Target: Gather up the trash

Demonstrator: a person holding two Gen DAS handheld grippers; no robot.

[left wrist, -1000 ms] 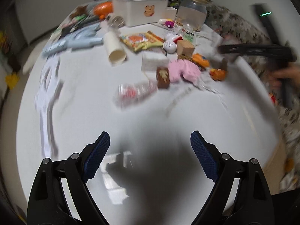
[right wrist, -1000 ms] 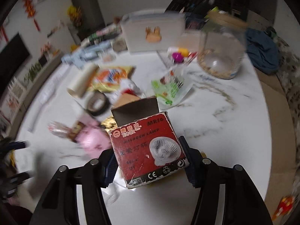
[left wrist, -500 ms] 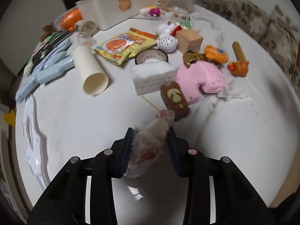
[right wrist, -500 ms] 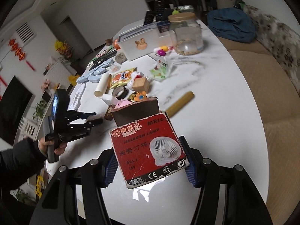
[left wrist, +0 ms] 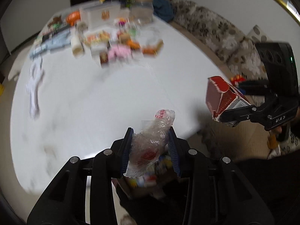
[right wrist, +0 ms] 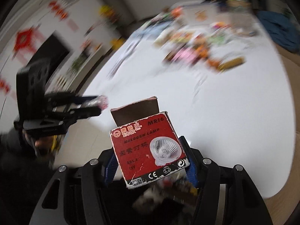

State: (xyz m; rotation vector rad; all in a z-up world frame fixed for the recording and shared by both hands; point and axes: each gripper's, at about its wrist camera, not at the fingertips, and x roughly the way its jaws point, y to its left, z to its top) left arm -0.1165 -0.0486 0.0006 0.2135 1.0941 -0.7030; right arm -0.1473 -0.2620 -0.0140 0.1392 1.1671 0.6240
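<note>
I look down on a wide white table [left wrist: 112,97] that fills most of both views, its surface blurred. Along its right edge runs a sofa [left wrist: 221,30] with a flowered cover. At the table's far end lies a blurred heap of clutter [left wrist: 112,43]: I can pick out a white box [left wrist: 99,16], a glass jar [left wrist: 141,10], a pale paper roll [left wrist: 76,46] and something pink [left wrist: 120,53], but little more.

My right gripper [right wrist: 150,159] is clamped on a red lamp carton [right wrist: 148,150], its blue pads pressing the carton's two sides. The carton's top flap stands open and its printed face, with a picture of a halogen lamp, is turned to the right wrist camera. From the left wrist view the carton hangs beyond the table's right edge, off the surface.

My left gripper [left wrist: 151,146] is closed about a third of the way on a crumpled clear plastic wrapper [left wrist: 151,142] with red print; the pads squeeze it from both sides and its top pokes out past the fingertips. It is held above the table's near edge.

Below both grippers, partly hidden by them, I see a cardboard box [left wrist: 148,183] of mixed colourful bits, too blurred to name.
</note>
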